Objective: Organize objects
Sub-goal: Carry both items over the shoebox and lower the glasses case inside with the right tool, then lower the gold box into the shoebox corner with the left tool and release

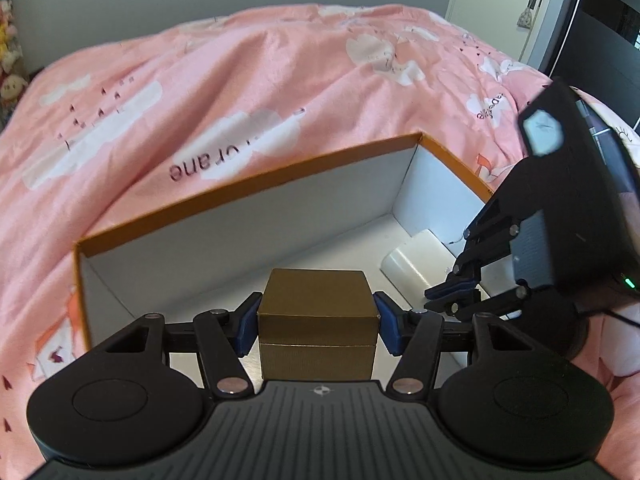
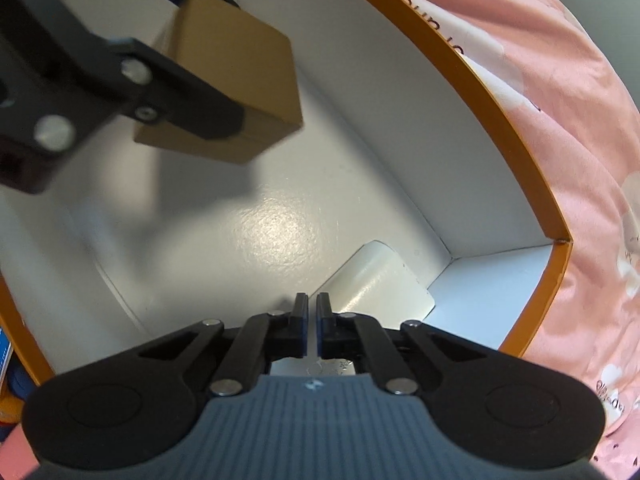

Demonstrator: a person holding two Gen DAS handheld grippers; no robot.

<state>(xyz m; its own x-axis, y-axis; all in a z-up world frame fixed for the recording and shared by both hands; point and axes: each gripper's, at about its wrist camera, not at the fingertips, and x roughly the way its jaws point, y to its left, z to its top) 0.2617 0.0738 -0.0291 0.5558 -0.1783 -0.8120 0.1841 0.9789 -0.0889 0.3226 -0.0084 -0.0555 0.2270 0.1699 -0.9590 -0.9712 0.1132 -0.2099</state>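
Right tool (image 2: 312, 312) hides the white object's (image 2: 380, 284) near end.

Left gripper (image 1: 318, 322): black linkage arms with silver rivets, blue finger pads (image 1: 245, 326), round black discs either side of a ribbed grey base. Right gripper (image 2: 312, 322) matches, green light glowing on its body.

I see a pink bedspread (image 1: 248, 80) printed with white clouds, small dark birds and dark lettering. On it sits a tray (image 1: 256, 196) with an orange rim and white inside. The small box (image 1: 316, 312) is golden brown with a fine ribbed texture. Far right in the tray lies a glossy cream-white block (image 2: 380, 280). My left hand-held gripper (image 1: 316, 322) is black with blue pads (image 1: 248, 324).
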